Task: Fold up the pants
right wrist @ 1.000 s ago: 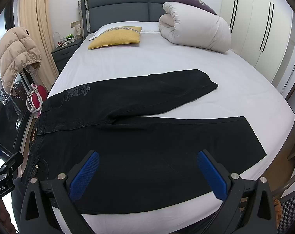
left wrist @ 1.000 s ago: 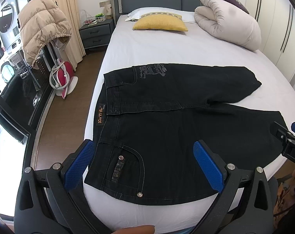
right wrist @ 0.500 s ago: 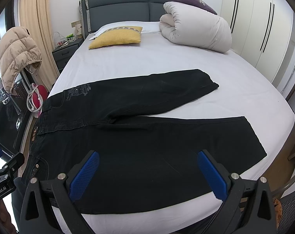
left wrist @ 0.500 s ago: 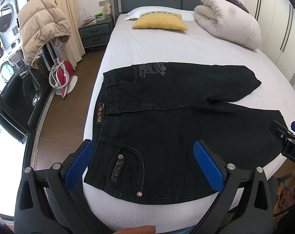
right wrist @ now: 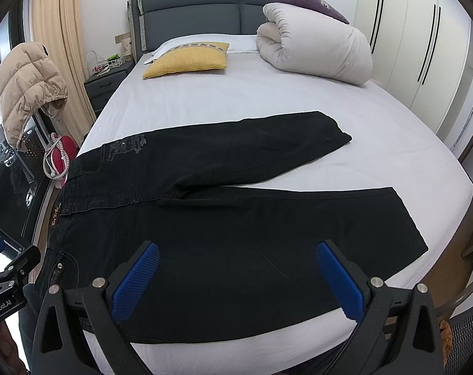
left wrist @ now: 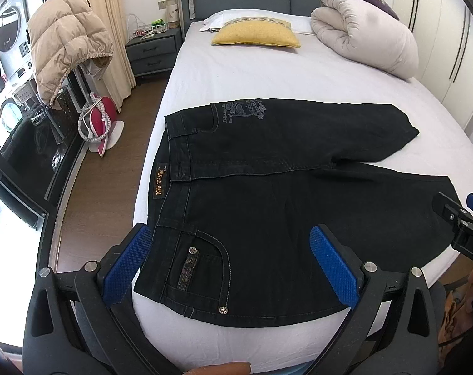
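Bed (left wrist: 267, 72): white sheet, grey padded headboard at 12 o'clock in both wrist views.
Yellow pillow (left wrist: 255, 34): lies flat near the headboard, well apart from the pants.
Rolled duvet (left wrist: 367, 40): at 1 o'clock, with a purple cushion (right wrist: 305, 0) resting on top.
Nightstand (left wrist: 152, 50): at 11 o'clock beside the bed; small items on it are too small to name.
Beige puffer jacket (left wrist: 64, 47): draped over something at 10 o'clock, off the bed.
In the way: nothing lies on the pants or between the grippers and them.
Pants (left wrist: 283, 193): black denim, spread flat on the near half of the bed, waistband toward 9 o'clock, legs running toward 3 o'clock and splayed apart; tan waist label, stitched pocket with rivets, pale print on the far hip.
Left gripper (left wrist: 230, 265): blue pads spread wide, holding nothing, over the pocket end.
Right gripper (right wrist: 236, 281): fingers spread wide, empty, above the near leg; whether it touches the cloth is unclear.
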`<act>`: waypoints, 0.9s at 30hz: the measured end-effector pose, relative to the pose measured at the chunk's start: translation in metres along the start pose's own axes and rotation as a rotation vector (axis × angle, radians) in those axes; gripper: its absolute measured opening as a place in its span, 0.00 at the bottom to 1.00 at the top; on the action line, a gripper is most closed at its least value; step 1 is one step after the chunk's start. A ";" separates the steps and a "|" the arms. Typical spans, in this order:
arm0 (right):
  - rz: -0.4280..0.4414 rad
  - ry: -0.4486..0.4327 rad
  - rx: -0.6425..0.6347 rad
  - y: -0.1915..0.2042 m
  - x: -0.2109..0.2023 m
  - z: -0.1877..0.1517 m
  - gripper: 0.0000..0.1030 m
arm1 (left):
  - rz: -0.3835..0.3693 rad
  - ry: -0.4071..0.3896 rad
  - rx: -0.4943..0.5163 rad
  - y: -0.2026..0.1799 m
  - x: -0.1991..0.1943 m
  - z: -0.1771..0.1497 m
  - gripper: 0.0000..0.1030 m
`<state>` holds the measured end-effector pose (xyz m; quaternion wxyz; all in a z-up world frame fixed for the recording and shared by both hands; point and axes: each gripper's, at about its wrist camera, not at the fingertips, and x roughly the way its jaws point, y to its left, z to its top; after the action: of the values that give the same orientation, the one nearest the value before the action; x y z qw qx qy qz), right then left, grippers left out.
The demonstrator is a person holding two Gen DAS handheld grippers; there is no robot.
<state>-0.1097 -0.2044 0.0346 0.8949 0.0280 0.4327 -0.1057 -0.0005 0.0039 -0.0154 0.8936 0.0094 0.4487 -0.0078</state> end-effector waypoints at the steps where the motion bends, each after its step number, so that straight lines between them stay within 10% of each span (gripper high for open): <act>1: -0.001 0.000 0.000 0.000 0.000 0.000 1.00 | 0.001 -0.001 0.001 0.000 0.000 0.000 1.00; 27: 0.002 0.004 -0.003 0.008 0.002 -0.002 1.00 | -0.003 0.003 -0.001 0.001 0.001 -0.001 1.00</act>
<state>-0.1080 -0.1969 0.0317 0.8942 0.0272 0.4345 -0.1041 -0.0004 0.0045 -0.0172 0.8929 0.0085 0.4501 -0.0088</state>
